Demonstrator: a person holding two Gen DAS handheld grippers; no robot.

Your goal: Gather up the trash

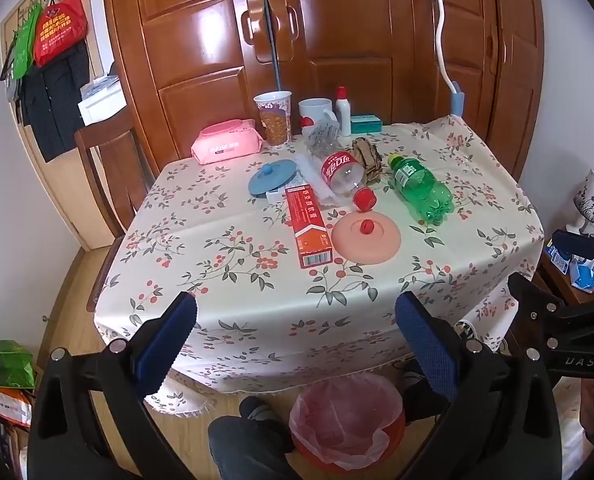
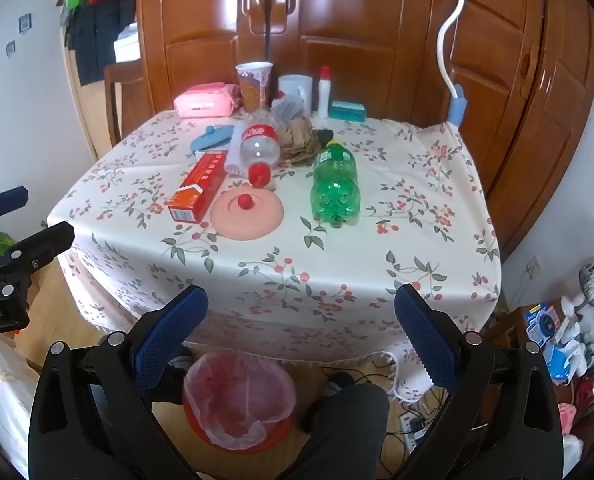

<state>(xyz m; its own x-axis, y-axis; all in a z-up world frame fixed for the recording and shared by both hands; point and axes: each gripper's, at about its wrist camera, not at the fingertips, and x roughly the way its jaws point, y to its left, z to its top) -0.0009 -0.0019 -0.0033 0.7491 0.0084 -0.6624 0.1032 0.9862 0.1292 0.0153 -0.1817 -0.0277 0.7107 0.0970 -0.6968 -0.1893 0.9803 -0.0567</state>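
Left wrist view: my left gripper (image 1: 296,320) hangs short of the table's near edge, jaws wide apart, nothing between them. On the floral tablecloth (image 1: 225,248) lie a clear cola bottle (image 1: 343,172), a green bottle (image 1: 421,188), both on their sides, a red carton (image 1: 309,226) and crumpled brown paper (image 1: 367,156). A lined red bin (image 1: 347,420) stands on the floor below. Right wrist view: my right gripper (image 2: 301,320) likewise stands open and empty, above the bin.
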